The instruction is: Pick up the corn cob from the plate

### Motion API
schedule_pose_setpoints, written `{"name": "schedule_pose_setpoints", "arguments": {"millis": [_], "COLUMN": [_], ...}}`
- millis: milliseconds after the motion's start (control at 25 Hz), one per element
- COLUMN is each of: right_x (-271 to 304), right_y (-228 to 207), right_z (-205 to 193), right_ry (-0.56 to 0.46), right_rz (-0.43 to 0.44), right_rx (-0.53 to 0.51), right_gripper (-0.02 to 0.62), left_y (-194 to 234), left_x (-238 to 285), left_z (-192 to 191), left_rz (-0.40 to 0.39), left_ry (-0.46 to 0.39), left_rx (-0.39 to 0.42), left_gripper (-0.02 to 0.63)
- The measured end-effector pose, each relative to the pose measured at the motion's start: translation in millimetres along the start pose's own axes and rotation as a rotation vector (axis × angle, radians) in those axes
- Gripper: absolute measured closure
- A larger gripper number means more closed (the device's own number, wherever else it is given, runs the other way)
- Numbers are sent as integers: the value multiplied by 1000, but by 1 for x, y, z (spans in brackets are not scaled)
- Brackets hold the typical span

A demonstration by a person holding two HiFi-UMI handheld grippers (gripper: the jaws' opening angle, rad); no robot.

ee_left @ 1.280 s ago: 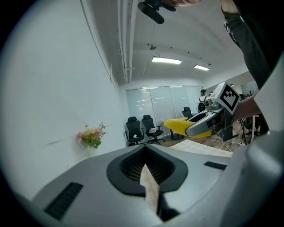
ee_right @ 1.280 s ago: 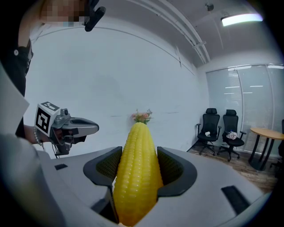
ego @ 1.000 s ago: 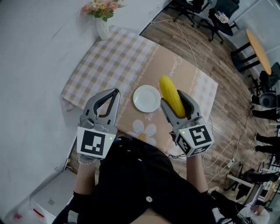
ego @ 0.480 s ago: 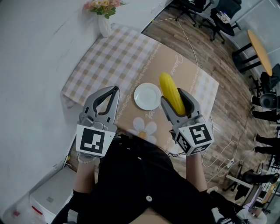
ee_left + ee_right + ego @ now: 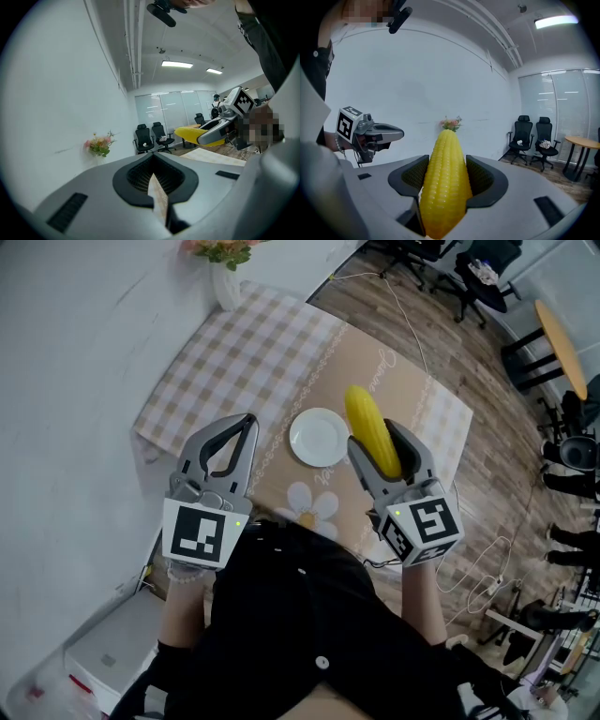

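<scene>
Left gripper (image 5: 247, 423): jaws closed on nothing, over the table's (image 5: 225, 362) near edge. Plate (image 5: 305, 432) bare, mid-table. Right gripper (image 5: 377, 441) clamps corn cob (image 5: 361, 413), held up just right of plate. Cob's lower end hidden between jaws.

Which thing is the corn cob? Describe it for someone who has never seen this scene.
Start at the table with the checked cloth and find the round white plate on it. Just right of the plate, the right gripper is shut on the corn cob. It is the only bright yellow thing there, long and tapered, its tip pointing away from the person.
</scene>
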State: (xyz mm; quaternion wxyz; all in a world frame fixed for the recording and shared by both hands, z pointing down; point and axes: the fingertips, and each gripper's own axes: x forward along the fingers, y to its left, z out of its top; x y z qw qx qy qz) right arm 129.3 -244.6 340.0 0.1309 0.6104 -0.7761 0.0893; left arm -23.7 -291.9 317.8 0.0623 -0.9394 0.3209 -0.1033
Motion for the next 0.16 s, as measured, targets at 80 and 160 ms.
{"name": "schedule_pose_setpoints", "arguments": {"millis": [80,160], "right_x": [2,4], "right_y": [-1,-2], "right_z": [4,7], "right_ry": [-7,-13], "right_rz": [7,17], "right_rx": [-13,-31], "right_gripper": [342,342], "left_y": [1,2], "left_x": [2,4], "left_z": [2,4], "left_rz": [8,18], "left_ry": [-10,-23], "left_rx": [2,5], "left_gripper": [594,594]}}
